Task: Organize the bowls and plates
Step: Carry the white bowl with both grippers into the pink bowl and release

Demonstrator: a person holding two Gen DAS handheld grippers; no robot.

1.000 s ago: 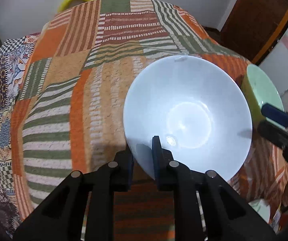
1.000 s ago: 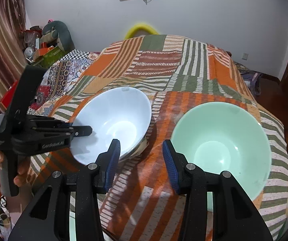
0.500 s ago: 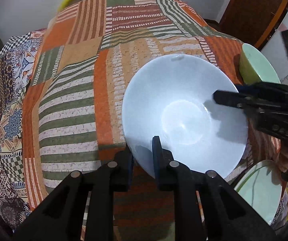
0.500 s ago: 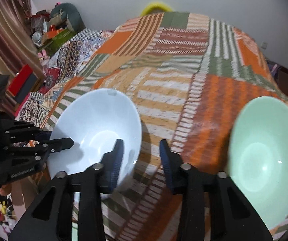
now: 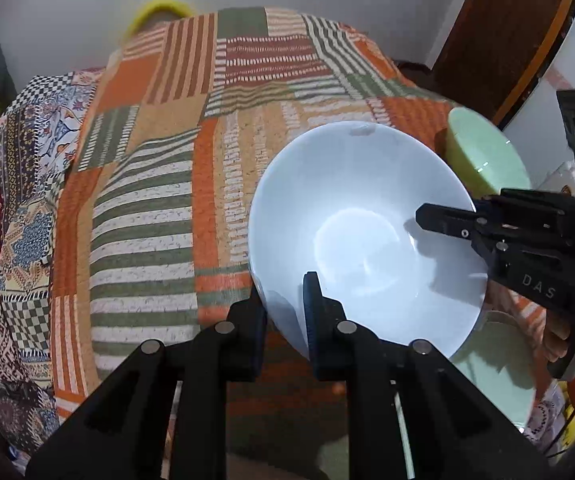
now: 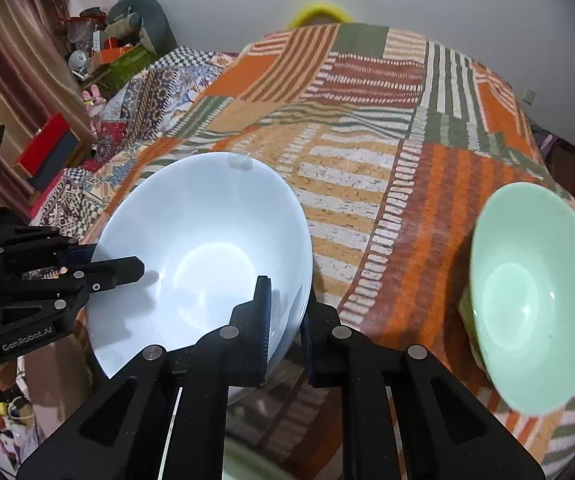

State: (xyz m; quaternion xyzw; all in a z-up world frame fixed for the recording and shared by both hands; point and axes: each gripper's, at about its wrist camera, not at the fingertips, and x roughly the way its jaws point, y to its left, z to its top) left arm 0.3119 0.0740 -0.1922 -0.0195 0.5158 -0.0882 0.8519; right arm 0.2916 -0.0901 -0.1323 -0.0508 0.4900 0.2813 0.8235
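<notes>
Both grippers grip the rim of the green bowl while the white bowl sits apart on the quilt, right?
Colours are swapped. The left gripper and right gripper both clamp the rim of the white bowl; the green bowl sits apart on the quilt, as the right wrist view shows.

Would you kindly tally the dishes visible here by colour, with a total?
White bowl: 1
Green bowl: 1
Green plate: 1
Total: 3 dishes; both the left gripper and the right gripper grip the white bowl's rim.
</notes>
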